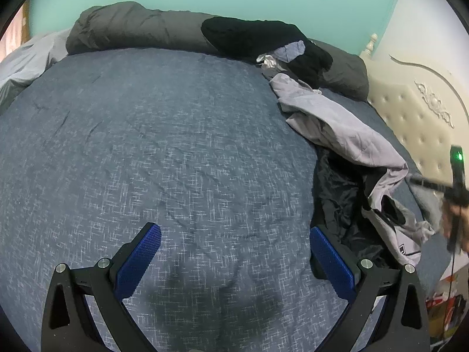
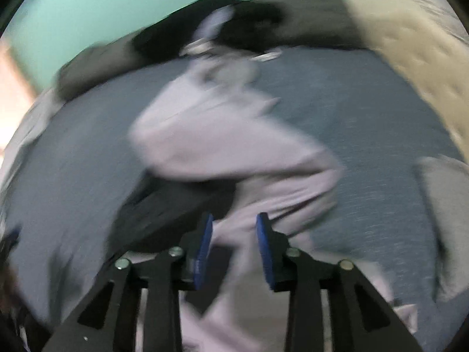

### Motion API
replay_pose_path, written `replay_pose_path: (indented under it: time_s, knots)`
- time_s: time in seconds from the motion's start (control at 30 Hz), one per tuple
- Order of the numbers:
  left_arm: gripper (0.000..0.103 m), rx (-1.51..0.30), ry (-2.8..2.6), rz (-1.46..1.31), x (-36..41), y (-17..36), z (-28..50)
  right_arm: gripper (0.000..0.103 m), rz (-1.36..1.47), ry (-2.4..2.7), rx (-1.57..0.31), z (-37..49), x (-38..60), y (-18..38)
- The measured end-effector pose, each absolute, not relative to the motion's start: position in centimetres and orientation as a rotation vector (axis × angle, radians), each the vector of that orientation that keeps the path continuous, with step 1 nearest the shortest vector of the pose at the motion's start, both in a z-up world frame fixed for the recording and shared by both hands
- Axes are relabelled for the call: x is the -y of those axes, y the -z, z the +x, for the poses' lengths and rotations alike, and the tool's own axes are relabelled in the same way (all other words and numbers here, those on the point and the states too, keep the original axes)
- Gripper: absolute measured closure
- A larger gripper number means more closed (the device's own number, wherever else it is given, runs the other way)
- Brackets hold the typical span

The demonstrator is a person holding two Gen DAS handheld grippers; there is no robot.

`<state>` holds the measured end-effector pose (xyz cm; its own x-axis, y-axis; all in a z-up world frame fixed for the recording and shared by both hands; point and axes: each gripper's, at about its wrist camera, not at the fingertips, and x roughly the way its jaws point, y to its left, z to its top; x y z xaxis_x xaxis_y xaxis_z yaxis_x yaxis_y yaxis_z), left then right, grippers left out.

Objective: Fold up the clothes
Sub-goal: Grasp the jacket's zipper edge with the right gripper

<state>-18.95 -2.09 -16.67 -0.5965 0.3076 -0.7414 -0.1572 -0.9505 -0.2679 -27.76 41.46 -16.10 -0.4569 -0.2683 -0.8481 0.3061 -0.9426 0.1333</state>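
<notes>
A crumpled light grey garment (image 1: 337, 126) lies along the right side of the blue bedspread (image 1: 146, 135), partly over a dark shiny garment (image 1: 337, 193). My left gripper (image 1: 234, 234) hovers open and wide over bare bedspread, left of both garments, holding nothing. In the blurred right wrist view my right gripper (image 2: 233, 226) has its jaws narrowed on a fold of the light grey garment (image 2: 222, 135), with the dark garment (image 2: 164, 214) just to its left. The fabric fills the gap between the blue pads (image 2: 205, 243).
A dark grey duvet (image 1: 132, 26) and black clothing (image 1: 263, 38) are piled along the far edge by the teal wall. A cream tufted headboard (image 1: 416, 108) bounds the right side. A pale sheet (image 1: 23, 61) lies at far left.
</notes>
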Motion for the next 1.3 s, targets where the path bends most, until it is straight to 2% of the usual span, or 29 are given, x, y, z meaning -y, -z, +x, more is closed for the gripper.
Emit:
replay_pose_path:
  time_s: [0.27, 0.47, 0.5, 0.53, 0.57, 0.67, 1.13, 1.3]
  knots:
    - [0.0, 0.268, -2.586, -1.218, 1.6, 15.8, -19.5, 0.061, 1.423, 2.212, -0.136, -22.8, -33.5, 19.6]
    - [0.0, 0.248, -2.588, -1.185, 0.4, 15.2, -20.5, 0.061, 1.44, 2.169, -0.202, -21.8, -31.8, 22.0]
    - [0.0, 0.25, -2.587, -1.186, 0.2, 15.3, -20.7, 0.062, 1.437, 2.177, -0.235, -21.5, -31.7, 22.2]
    - [0.0, 0.251, -2.584, -1.188, 0.0, 15.3, -20.8, 0.068, 1.428, 2.192, -0.249, -21.5, -31.9, 22.3]
    - [0.0, 0.252, -2.58, -1.191, -0.2, 15.3, -21.0, 0.085, 1.417, 2.207, -0.259, -21.5, -32.2, 22.3]
    - [0.0, 0.226, -2.573, -1.19, -1.2, 15.5, -21.3, 0.091, 1.379, 2.252, -0.246, -21.3, -33.5, 21.7]
    - [0.0, 0.048, -2.436, -1.112, -12.2, 16.2, -25.3, 0.092, 1.292, 2.412, -0.071, -19.7, -42.1, 19.2]
    - [0.0, 0.056, -2.376, -1.112, -17.7, 17.2, -28.2, 0.092, 1.264, 2.414, -0.021, -19.4, -43.6, 19.0]
